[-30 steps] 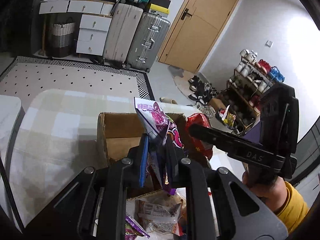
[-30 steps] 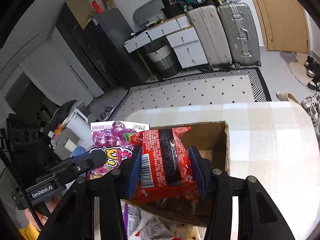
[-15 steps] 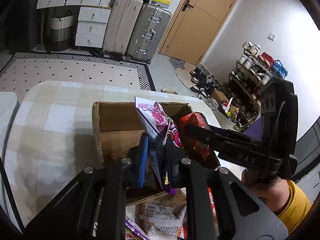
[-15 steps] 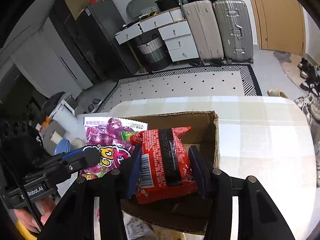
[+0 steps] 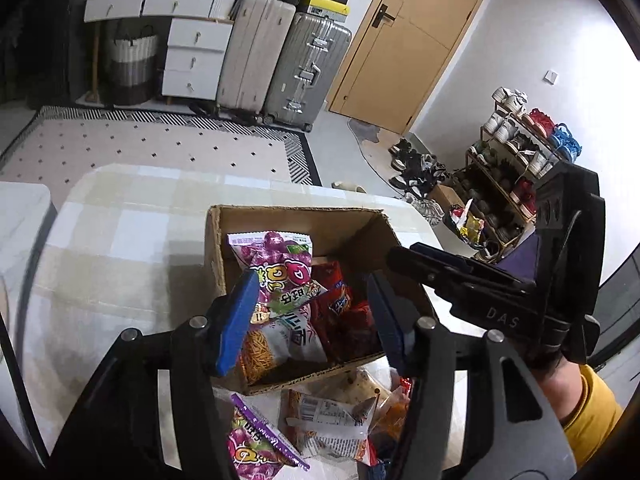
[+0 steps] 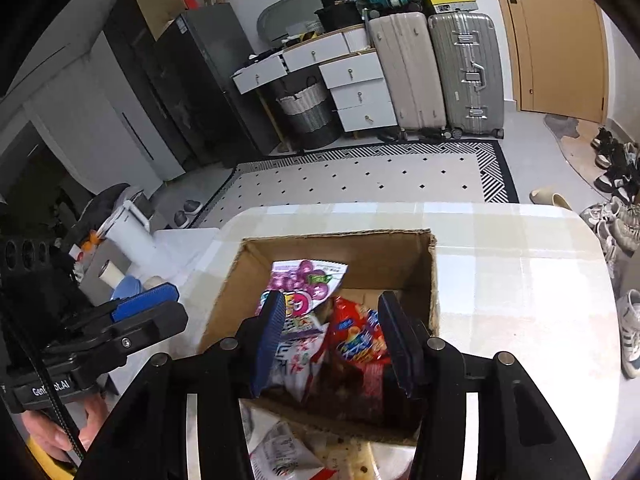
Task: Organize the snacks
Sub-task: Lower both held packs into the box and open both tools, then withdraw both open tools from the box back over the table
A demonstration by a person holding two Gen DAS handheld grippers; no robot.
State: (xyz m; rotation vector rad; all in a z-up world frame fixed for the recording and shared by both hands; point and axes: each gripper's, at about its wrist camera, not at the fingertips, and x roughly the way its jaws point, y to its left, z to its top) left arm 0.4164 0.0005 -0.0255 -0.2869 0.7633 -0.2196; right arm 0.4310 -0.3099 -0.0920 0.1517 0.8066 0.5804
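Observation:
An open cardboard box (image 5: 216, 248) (image 6: 434, 280) stands on the checked table (image 5: 120, 240). A purple grape candy pack (image 5: 280, 264) (image 6: 308, 280) lies inside it, loose. Beside that pack rests a red snack pack (image 5: 334, 296) (image 6: 356, 340), over a white noodle pack (image 5: 288, 340). My left gripper (image 5: 310, 320) hovers over the box's near side, jaws opening, nothing pressed between the blue pads. My right gripper (image 6: 332, 336) hangs over the box too, jaws opening slightly. The red pack lies low between them, not pressed. One right finger (image 5: 440, 264) reaches in from the right.
Several loose snack packs (image 5: 324, 420) lie on the table in front of the box, one of them purple (image 5: 248, 444). A hand and yellow sleeve (image 5: 588, 412) hold the right gripper. Suitcases (image 5: 304, 68), drawers and a shoe rack (image 5: 512, 152) stand far off across the floor.
Both grippers came forward over the box. The left jaws spread and the purple pack dropped in. The red pack left the right pads and now lies in the box.

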